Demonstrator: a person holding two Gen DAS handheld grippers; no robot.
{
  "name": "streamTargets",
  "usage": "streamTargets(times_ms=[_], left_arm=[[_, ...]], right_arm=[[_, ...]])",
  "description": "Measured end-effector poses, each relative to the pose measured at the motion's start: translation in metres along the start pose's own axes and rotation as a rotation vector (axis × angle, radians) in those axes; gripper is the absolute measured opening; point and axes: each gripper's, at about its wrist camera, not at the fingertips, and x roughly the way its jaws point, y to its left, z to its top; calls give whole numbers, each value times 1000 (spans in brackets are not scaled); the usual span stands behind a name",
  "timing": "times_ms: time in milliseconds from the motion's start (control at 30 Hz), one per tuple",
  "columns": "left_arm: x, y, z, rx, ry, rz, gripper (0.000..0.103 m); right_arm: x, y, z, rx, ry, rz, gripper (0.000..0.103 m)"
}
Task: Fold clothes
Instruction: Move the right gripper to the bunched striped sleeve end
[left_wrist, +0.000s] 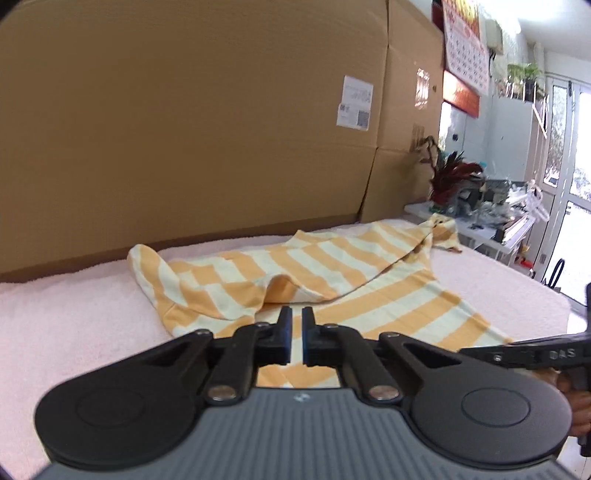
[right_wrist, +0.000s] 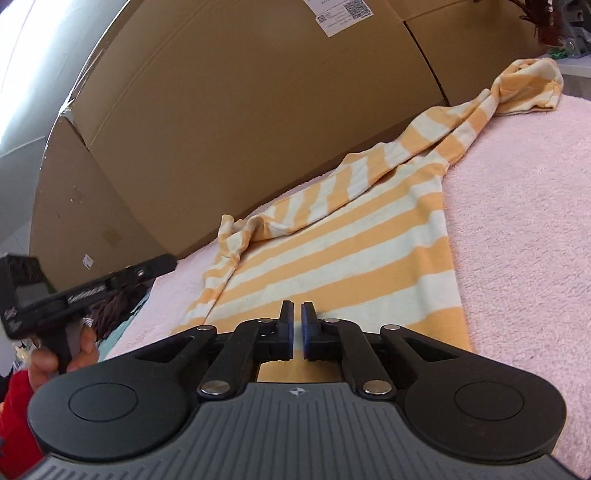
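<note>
orange-and-cream striped knit garment (left_wrist: 332, 280) lies spread on the pink terry-covered bench (left_wrist: 74, 317), its body flat toward the near edge, one sleeve laid across it, the other trailing to the far corner (right_wrist: 532, 85) by the brown cardboard wall (left_wrist: 184, 110). left tool (left_wrist: 296, 334) and right tool (right_wrist: 297, 328) both hover over the near hem, pads nearly closed with a thin gap, nothing gripped. judgement: whichever fold follows, pinch only a seam edge, lift low, keep stripes aligned, smooth wrinkles.
</note>
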Motion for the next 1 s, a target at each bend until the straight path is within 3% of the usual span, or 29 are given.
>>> streamTargets(times_ms=[67,133,233,300,400,467,567,633,700,733,867,1000], left_arm=[[23,10,10,-20,33,28,0],[43,22,20,-47,53,48,0],[63,37,32,-84,50,45,0],[75,47,37,-103,39,48,0],[83,63,19,-172,29,0,2],[87,66,11,-170,75,-7,3],[82,61,11,-130,48,-12,12],[81,53,13,-97,42,-8,34],[78,46,13,-58,21,7,43],[78,45,13,-52,20,6,49],[78,56,16,-109,17,18,55],[76,78,20,-237,13,24,57]], right_arm=[[2,1,-1,-21,-1,10,8],[3,1,-2,-32,-2,41,20],[1,5,-3,-36,-5,97,47],[2,12,-5,-39,-7,127,70],[2,18,-9,-11,-40,142,82],[1,16,-9,25,-73,144,82],[9,9,-1,98,-59,97,66],[15,3,6,158,-44,57,37],[21,-3,13,218,-28,17,19],[24,-6,16,248,-20,-3,15],[35,-16,32,347,-15,-72,16],[48,-2,47,272,-44,-103,31]])
